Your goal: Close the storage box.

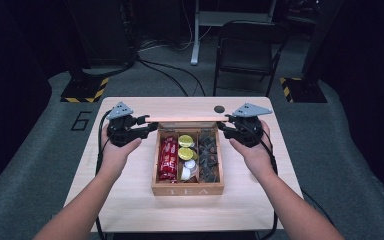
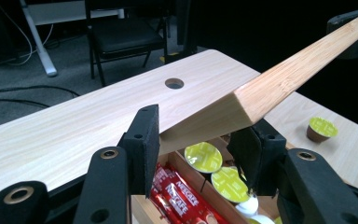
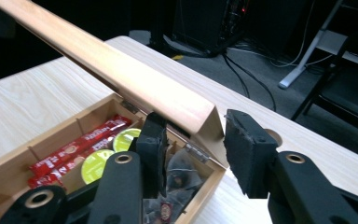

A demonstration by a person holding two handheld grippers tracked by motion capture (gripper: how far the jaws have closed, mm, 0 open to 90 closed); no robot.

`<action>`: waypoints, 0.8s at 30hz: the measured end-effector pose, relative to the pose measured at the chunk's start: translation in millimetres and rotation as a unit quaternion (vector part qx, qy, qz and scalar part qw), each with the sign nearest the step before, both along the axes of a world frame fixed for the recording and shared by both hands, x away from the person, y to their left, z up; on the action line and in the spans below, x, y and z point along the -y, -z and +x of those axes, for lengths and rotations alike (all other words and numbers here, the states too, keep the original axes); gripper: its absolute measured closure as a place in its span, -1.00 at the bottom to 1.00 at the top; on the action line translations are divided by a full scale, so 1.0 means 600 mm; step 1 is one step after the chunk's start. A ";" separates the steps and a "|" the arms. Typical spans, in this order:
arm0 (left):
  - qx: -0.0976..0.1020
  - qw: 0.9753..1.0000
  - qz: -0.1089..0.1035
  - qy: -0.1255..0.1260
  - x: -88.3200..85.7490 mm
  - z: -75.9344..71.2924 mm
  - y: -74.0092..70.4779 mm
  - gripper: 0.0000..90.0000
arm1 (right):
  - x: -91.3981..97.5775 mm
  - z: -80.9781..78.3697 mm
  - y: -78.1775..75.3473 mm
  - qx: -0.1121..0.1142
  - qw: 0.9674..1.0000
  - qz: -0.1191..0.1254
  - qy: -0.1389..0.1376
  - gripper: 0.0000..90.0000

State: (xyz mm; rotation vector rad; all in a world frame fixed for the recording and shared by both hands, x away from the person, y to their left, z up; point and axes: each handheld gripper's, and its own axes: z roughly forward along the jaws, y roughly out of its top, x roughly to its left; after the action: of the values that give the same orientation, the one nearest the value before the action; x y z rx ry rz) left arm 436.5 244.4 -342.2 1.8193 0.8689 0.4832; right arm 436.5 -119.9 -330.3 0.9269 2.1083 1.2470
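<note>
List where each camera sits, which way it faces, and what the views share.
High view: above the person's side, facing forward and down on the pale wooden table; both forearms, left gripper, right gripper.
Left gripper view: along its own jaws at the raised wooden lid.
Right gripper view: along its own jaws at the lid's other end.
Shared: lid, wooden compartmented tea box.

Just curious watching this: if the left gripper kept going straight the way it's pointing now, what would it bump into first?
Most likely the raised wooden lid of the tea box: its corner already sits between the left gripper's open jaws. Exact depth is hard to judge.
</note>
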 end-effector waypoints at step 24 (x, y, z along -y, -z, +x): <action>0.003 1.000 -0.002 0.012 -0.001 -0.051 0.048 0.09 | 0.011 -0.061 0.050 0.013 1.000 0.012 -0.010 0.26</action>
State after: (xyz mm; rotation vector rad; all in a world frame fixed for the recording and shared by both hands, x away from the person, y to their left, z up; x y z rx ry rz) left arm 405.7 245.1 -371.1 1.8222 0.8427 0.4700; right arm 399.7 -126.5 -360.5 0.8962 2.0916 1.2896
